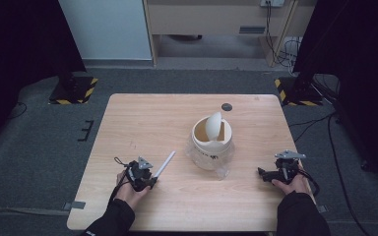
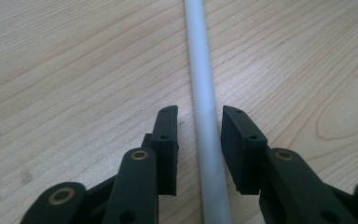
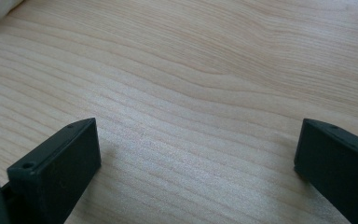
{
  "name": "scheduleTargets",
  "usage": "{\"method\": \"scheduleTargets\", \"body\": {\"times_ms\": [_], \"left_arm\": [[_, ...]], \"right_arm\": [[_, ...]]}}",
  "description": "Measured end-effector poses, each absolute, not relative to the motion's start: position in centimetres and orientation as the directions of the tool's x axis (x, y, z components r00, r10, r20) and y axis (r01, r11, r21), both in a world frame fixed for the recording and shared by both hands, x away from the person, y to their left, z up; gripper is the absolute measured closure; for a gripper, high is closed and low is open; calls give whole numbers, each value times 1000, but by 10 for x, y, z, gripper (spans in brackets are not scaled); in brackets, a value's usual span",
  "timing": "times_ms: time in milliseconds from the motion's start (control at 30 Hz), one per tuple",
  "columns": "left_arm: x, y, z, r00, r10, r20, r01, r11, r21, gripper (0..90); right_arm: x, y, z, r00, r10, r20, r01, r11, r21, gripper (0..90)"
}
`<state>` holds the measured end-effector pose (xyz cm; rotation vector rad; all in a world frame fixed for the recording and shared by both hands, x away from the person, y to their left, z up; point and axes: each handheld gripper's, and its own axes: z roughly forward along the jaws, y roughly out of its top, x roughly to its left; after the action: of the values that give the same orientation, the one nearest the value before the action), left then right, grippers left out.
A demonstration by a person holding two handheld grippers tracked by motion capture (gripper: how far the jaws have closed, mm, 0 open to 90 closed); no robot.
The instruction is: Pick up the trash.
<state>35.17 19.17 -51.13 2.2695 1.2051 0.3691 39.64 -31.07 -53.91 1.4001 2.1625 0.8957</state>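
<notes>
A white rod [image 1: 164,164] lies flat on the wooden table [image 1: 142,118], slanting from the person's left hand [image 1: 134,192] up toward the middle of the table. The left gripper [image 1: 150,181] sits low at the near left of the table with the near end of the rod between its jaws. In the left gripper view the rod [image 2: 205,116] runs straight up between the two black pads [image 2: 167,140]. A thin gap shows on each side, so the pads seem not to press on it yet, though the view is too close to be sure.

A white bin [image 1: 210,142] with a tilted swing lid stands at the centre right, well apart from the rod.

The right gripper [image 1: 263,173] rests near the right edge, held by the right hand [image 1: 290,183]. Its jaws stand wide over bare wood [image 3: 191,93].
</notes>
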Motion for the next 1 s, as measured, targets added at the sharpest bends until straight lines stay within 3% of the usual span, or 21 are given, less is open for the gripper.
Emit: {"method": "scheduleTargets", "body": {"times_ms": [367, 700, 1000], "left_arm": [[353, 194, -510, 573, 819, -10, 678, -467, 568, 783], [353, 195, -509, 571, 820, -37, 689, -454, 565, 787], [353, 207, -494, 544, 837, -62, 668, -387, 636, 786]], "right_arm": [[396, -310, -539, -409, 913, 5, 648, 287, 705, 7], [396, -310, -539, -409, 913, 5, 648, 287, 705, 7], [396, -310, -539, -408, 913, 5, 649, 286, 705, 7]]}}
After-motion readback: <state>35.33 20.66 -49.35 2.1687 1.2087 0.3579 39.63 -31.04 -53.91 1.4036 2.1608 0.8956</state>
